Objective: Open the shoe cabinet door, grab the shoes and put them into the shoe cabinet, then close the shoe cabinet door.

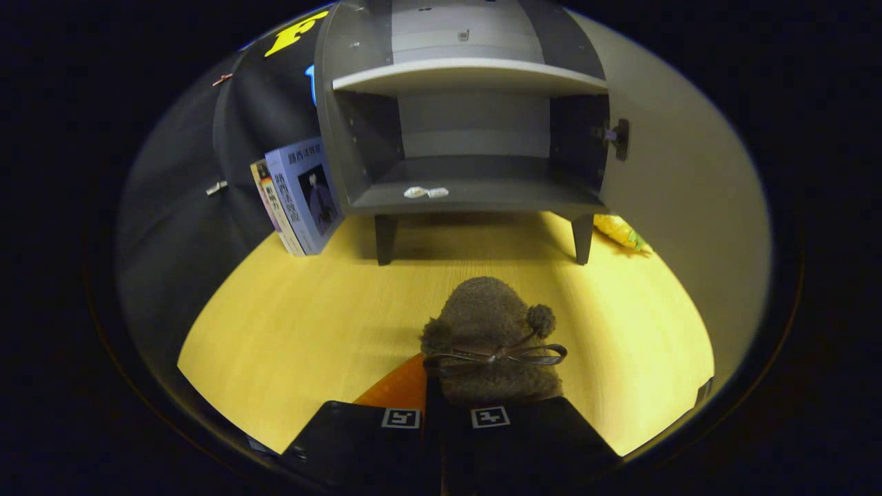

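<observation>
Fig.: Gripper (446, 417) carried brown fuzzy bow-tied shoe (490, 337) toward open grey shoe cabinet (468, 200).
Fingers nearly closed, pinching shoe's heel; shoe well short of cabinet, toe aimed at lower shelf for insertion.

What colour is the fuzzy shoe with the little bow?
Brown: the fuzzy brown shoe with pompoms, seen in the gripper view, held just ahead of the gripper.

My hand-held gripper (445, 403) points forward and a little downward. Its two black fingers (358, 434) are drawn near to each other, with only a narrow gap between them. Each finger carries a small square marker on its top. Both fingers press on the brown fuzzy shoe (493, 337), holding it at its back part.
</observation>
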`<move>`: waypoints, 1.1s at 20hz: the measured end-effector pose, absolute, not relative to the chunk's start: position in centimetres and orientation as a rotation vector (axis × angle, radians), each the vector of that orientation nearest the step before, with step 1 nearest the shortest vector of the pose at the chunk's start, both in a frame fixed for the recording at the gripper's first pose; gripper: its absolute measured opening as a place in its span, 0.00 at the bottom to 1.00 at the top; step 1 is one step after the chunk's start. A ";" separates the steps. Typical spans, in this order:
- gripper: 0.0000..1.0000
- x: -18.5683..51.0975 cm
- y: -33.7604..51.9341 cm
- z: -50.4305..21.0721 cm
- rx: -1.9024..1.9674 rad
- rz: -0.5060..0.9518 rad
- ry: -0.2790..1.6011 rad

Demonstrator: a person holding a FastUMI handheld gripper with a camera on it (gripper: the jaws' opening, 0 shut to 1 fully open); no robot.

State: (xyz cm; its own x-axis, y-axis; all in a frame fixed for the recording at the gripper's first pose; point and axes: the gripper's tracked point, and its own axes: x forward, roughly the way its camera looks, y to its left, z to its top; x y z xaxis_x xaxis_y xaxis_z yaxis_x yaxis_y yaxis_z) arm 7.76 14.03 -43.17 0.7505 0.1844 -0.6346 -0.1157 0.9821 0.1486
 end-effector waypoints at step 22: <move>0.12 23.3 12.4 -13.0 0.103 0.201 0.471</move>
State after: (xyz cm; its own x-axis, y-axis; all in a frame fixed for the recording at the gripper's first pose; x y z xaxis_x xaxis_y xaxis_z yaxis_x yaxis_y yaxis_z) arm 23.35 12.40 -13.01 0.8716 0.2160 -0.4401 -0.1687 0.9750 0.1444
